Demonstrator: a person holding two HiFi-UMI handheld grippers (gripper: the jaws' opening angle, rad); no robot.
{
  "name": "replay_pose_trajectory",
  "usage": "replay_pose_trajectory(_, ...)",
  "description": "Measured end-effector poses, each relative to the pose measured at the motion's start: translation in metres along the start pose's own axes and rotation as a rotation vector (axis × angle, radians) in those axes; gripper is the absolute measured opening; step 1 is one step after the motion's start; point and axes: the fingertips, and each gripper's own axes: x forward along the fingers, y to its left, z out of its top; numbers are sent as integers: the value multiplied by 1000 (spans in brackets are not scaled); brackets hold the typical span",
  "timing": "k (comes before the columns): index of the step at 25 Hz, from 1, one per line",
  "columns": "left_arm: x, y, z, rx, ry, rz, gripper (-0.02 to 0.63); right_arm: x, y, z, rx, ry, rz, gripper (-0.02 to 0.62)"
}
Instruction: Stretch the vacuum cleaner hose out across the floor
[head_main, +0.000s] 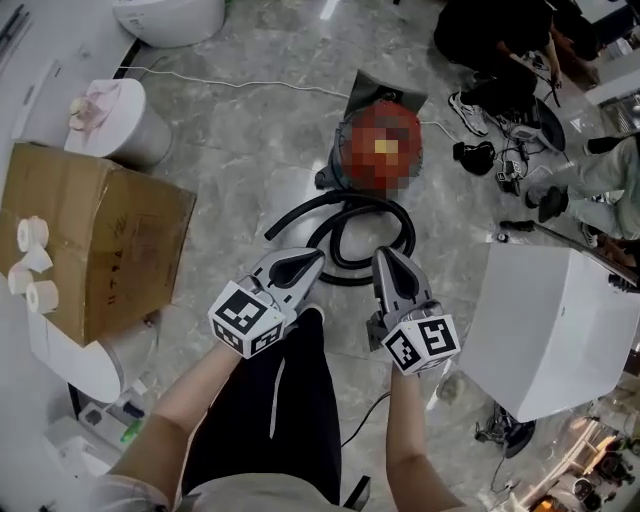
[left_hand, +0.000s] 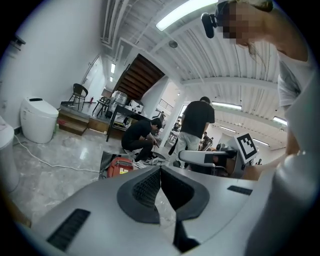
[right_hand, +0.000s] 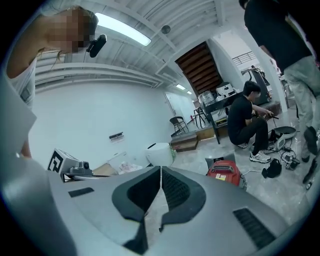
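Observation:
The red vacuum cleaner (head_main: 385, 150) stands on the marble floor ahead of me. Its black hose (head_main: 345, 238) lies coiled in loops in front of it. In the head view my left gripper (head_main: 318, 256) hangs shut just above the near left of the coil. My right gripper (head_main: 384, 252) is shut over the coil's near right side. Neither holds anything. The left gripper view shows its jaws (left_hand: 160, 168) closed together, the vacuum (left_hand: 120, 167) beyond them and the right gripper (left_hand: 210, 157) alongside. In the right gripper view the closed jaws (right_hand: 161, 169) point past the vacuum (right_hand: 224, 171). The hose is hidden in both gripper views.
A cardboard box (head_main: 90, 240) with paper rolls (head_main: 32, 262) stands at the left, with a white round bin (head_main: 120, 120) behind it. A large white box (head_main: 555, 330) is at the right. A white cord (head_main: 230, 82) runs across the floor. People (head_main: 500, 40) crouch at the far right among tools.

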Motion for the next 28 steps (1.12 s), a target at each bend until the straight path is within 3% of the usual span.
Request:
replay_pose_trajectory(8,37,32,-36,7,35,-27,9,31,-42,-37,-20,54,-5,18)
replay_pose_trajectory(19,74,130,-97,81,148,5,9,102,-87,-115,19,151,-15,20)
replay_pose_trajectory(28,107,197,-177,-32,281,-15,11,152,-120,-195,190,215,-75,20)
